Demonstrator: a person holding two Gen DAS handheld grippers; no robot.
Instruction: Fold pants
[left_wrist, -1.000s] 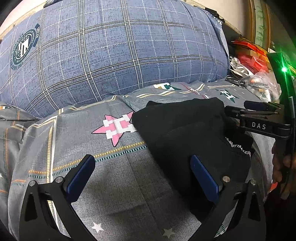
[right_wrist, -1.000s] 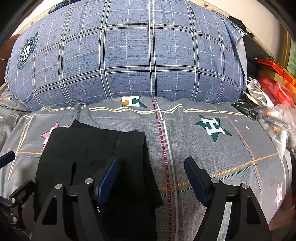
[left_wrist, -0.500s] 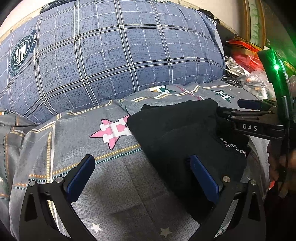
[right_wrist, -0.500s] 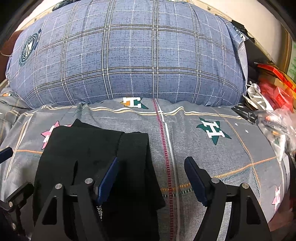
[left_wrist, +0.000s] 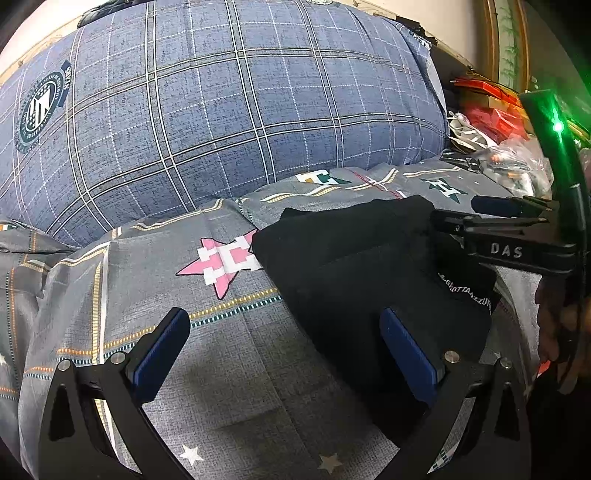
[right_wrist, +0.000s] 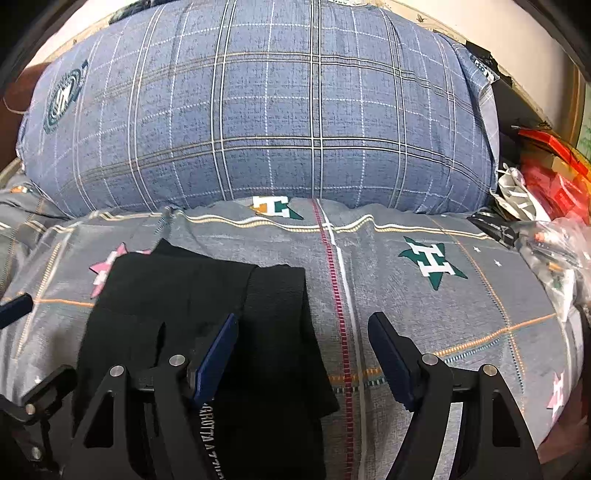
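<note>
The black pants lie folded in a compact stack on the grey patterned bedsheet; they also show in the right wrist view, with a lettered waistband at the near edge. My left gripper is open and empty, hovering over the stack's left edge. My right gripper is open and empty over the stack's right edge; it shows from the side in the left wrist view.
A large blue plaid pillow fills the back of the bed. Red boxes and plastic bags clutter the right side beside the bed. The sheet right of the pants is bare.
Both grippers have drawn back and lifted slightly from the folded pants, both staying open. The pants have not moved.
</note>
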